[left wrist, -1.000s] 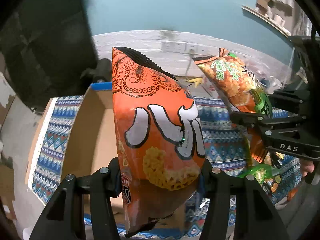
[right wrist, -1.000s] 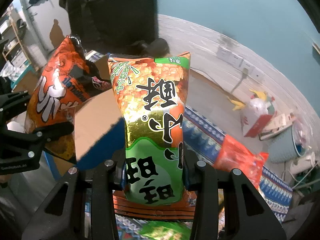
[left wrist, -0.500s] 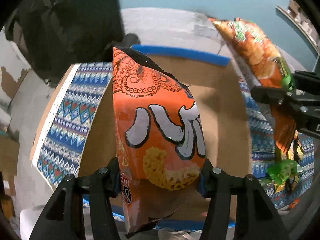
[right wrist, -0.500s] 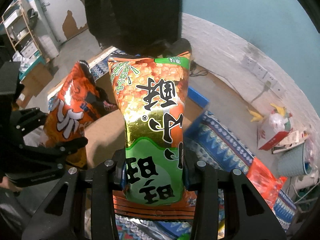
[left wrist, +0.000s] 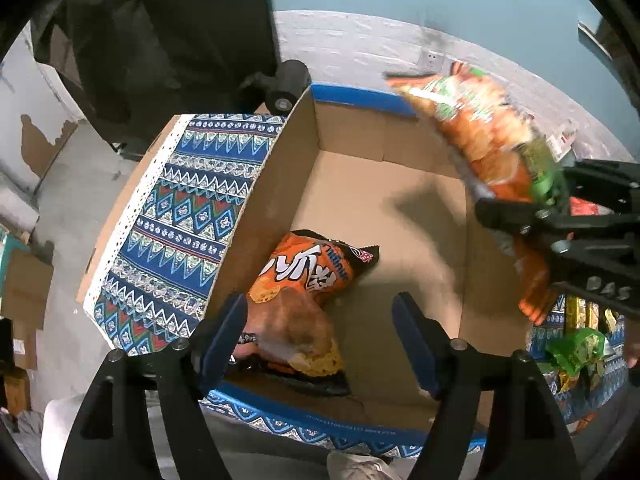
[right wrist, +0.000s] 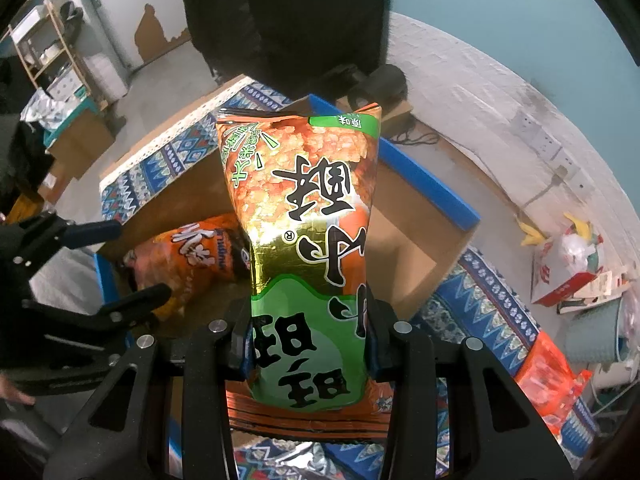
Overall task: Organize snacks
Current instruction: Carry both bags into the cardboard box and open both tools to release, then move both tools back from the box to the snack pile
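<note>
An orange snack bag with white characters (left wrist: 308,280) lies on the floor of the open cardboard box (left wrist: 400,208), against its left wall. My left gripper (left wrist: 320,320) hovers above it, its jaws opening, and its pads press on nothing. In the right wrist view the same orange bag (right wrist: 192,260) lies in the box (right wrist: 404,240). My right gripper (right wrist: 308,340) is shut on a green and orange rice cracker bag (right wrist: 304,216), held upright over the box. That bag (left wrist: 492,148) also shows at the right of the left wrist view.
The box has blue edges and sits on a table under a blue patterned cloth (left wrist: 180,216). More snack packets (left wrist: 580,352) lie on the cloth to the right, with an orange packet (right wrist: 548,376) beyond. A dark chair back (right wrist: 288,20) stands behind the box.
My left gripper has let go of the orange bag, which has dropped into the box, and its jaws have spread. The right gripper has carried the rice cracker bag over the box.
</note>
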Tool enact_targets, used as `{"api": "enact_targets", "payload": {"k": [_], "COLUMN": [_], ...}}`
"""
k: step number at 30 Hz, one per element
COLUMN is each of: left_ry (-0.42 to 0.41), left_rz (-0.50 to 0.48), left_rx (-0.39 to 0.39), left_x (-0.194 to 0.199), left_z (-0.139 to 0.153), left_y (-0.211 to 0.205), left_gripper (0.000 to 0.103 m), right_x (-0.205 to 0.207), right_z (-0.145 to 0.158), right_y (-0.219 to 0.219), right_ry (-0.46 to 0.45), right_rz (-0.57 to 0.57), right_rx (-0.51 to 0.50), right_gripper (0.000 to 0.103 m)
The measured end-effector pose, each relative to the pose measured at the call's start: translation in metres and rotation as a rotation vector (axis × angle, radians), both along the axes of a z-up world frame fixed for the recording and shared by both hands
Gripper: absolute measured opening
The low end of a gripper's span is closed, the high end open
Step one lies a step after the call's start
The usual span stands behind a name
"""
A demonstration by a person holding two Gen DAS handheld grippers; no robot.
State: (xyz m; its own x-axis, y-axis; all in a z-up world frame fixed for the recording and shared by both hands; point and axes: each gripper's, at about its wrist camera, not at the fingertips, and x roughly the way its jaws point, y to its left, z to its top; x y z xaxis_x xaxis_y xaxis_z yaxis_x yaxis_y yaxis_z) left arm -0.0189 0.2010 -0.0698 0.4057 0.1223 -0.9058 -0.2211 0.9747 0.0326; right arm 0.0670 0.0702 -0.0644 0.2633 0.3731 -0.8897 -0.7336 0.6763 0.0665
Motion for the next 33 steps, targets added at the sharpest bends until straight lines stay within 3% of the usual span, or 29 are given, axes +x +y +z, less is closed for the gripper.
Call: {"api": "enact_targets", "payload": {"k": [6, 10, 14, 19, 33], "left_ry": [-0.008, -0.013, -0.025, -0.042, -0.087], "left_rz": [-0.015, -0.020, -0.040, -0.079, -0.253], "left_rx": [0.001, -0.003, -0.002, -0.003, -0.017], "left_x": [-0.003, -0.003, -0.004, -0.003, -0.005], "left_z": [0.004, 0.007, 0.012, 0.021, 0.042], "left_y": [-0.001, -0.004, -0.012, -0.029, -0.099], "left_gripper": [0.076, 0.076, 0.077, 0.077, 0.079], "right_x": [-0.003, -0.004, -0.003, -0.003, -0.007], "right_z": [-0.012, -0.012, -0.003, 0.012, 0.019], "right_y": [0.011, 0.009, 0.000, -0.024, -0.122], "right_ry": [0.025, 0.022, 0.013, -0.011, -0.029], "right_rz": [0.022, 0.019, 0.006, -0.025, -0.137], "right_rx": [-0.017, -0.020, 0.000, 0.024, 0.004], "right_gripper": [0.041, 0.058, 0.060, 0.067, 0.069]}}
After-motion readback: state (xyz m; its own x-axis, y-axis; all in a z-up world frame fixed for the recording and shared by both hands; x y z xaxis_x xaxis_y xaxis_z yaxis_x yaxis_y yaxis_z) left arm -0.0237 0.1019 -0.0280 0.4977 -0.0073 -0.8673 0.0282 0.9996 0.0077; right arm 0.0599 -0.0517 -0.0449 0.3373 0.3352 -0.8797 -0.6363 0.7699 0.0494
